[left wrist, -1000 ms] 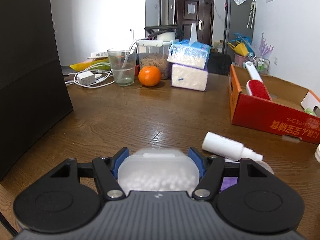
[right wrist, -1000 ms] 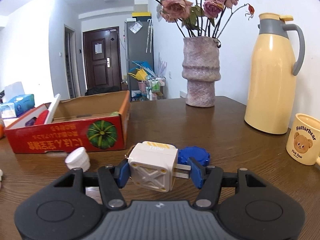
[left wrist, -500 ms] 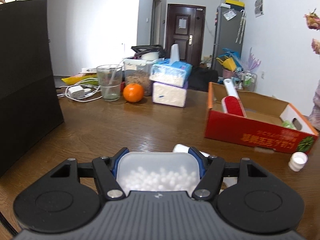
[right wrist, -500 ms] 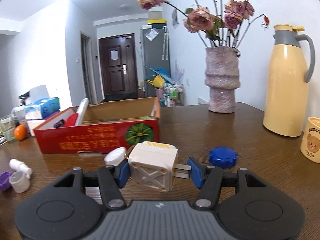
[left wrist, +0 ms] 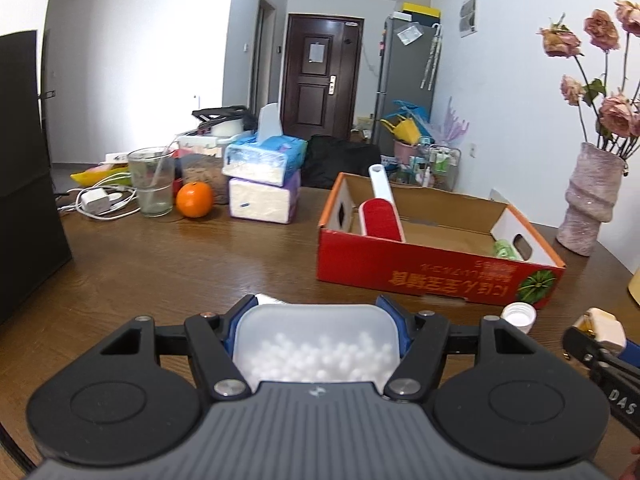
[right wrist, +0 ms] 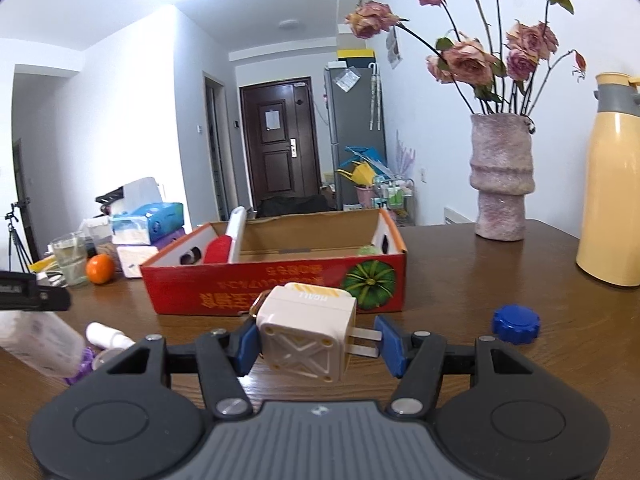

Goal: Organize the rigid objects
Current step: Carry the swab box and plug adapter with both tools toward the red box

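My left gripper (left wrist: 318, 312) is clamped on a translucent tub (left wrist: 316, 344) of small white beads; my right gripper (right wrist: 316, 340) is pinching a white plug adapter (right wrist: 306, 332), left pad on its body, right pad on the prong tips. Both are held up off the wooden table (left wrist: 180, 256).

Ahead: red cardboard box (left wrist: 436, 276), open top, with a red lint brush (left wrist: 380, 216) leaning in its left end and something green at the right end. On the table between me and the box: a white cap (left wrist: 519, 316), a white spray bottle (right wrist: 106, 336) near left, a blue cap (right wrist: 516, 323) near right. Far left: tissue packs (left wrist: 262, 184), orange (left wrist: 195, 199), glass (left wrist: 151, 182). Far right: vase (right wrist: 502, 176), yellow thermos (right wrist: 614, 208).

Versus a second ago: both grips are unchanged, both hands have risen and swung, and the box now sits more central and looks farther off in both views. The spray bottle has dropped out of the left view.
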{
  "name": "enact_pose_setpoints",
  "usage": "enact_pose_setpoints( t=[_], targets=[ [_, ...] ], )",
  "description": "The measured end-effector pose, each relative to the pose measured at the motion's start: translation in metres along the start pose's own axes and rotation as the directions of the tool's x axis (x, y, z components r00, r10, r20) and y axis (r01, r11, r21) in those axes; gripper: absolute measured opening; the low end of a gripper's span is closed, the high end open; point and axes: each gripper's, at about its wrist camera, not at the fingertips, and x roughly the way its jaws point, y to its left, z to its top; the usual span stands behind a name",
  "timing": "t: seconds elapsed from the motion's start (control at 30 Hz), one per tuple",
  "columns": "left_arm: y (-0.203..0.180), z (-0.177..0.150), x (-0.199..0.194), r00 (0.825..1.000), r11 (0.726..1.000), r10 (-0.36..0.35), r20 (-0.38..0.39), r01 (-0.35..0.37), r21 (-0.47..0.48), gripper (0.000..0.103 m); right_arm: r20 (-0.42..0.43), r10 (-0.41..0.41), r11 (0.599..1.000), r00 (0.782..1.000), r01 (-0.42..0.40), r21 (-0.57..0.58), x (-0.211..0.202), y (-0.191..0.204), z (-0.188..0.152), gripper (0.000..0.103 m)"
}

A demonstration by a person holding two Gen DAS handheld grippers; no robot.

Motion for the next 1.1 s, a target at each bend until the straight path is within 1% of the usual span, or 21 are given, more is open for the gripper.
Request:
enact_pose_setpoints(
  t=[0.27,0.53,0.8,1.1],
  targets=[
    [-0.015,0.012,-0.001,1.0,1.0,-0.017,0.016,0.017,0.003,0.067,0.026,0.019,1.0,0.999,-0.019,-0.003,-0.001,0.012,0.009,0.059],
    [-0.028,0.027,0.007,0.999,1.0,-0.027,0.031,0.027,0.013,0.067,0.047,0.013,1.0,0.999,-0.013,0.005,0.004,0.013,0.022,0.059],
    [-0.039,0.042,0.019,0.998,0.999,-0.032,0.048,0.032,0.008,0.067,0.068,0.017,1.0,0.998,-0.017,0.004,0.015,0.014,0.035,0.059],
    [-0.043,0.056,0.046,0.999,0.999,-0.036,0.041,0.036,-0.01,0.067,0.083,0.029,0.999,0.996,-0.031,0.026,0.038,0.016,0.047,0.059]
  ],
)
